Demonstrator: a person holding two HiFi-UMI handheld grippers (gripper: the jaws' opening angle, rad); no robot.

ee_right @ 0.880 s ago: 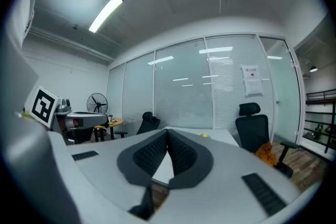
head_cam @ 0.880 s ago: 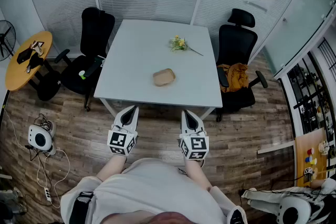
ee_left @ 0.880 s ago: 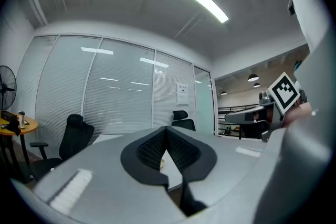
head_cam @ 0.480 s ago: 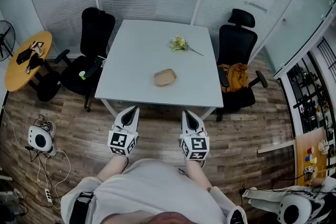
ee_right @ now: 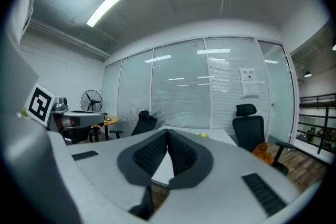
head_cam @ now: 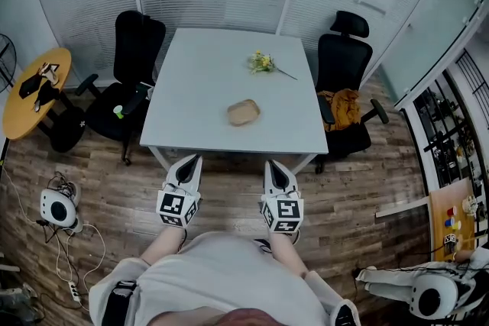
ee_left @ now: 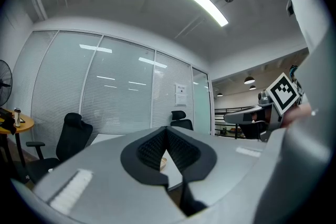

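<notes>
Left hand-held gripper: held low in front of the person, over the wooden floor just short of the bench's near edge – its pads are pressed together at the tips with nothing between them, as the left gripper view shows.
Right hand-held gripper: level with the left one and a little apart from it, pointing at the same bench edge; jaws likewise closed tip to tip and empty in the right gripper view.
Tan lump: a rounded, bread-like piece lying on the near half of the bench, ahead of the gap between the two grippers – apart from both, touched by neither.
Yellow flowers: a small sprig lying flat farther back on the bench, right of centre, its stem pointing right, well apart from the tan lump.
Bench: white, rectangular, carrying only those two things.
Black chairs: one at the bench's left side, one at its right with an orange bundle on the seat.
Round yellow table: off at the far left, with small dark items on it.
</notes>
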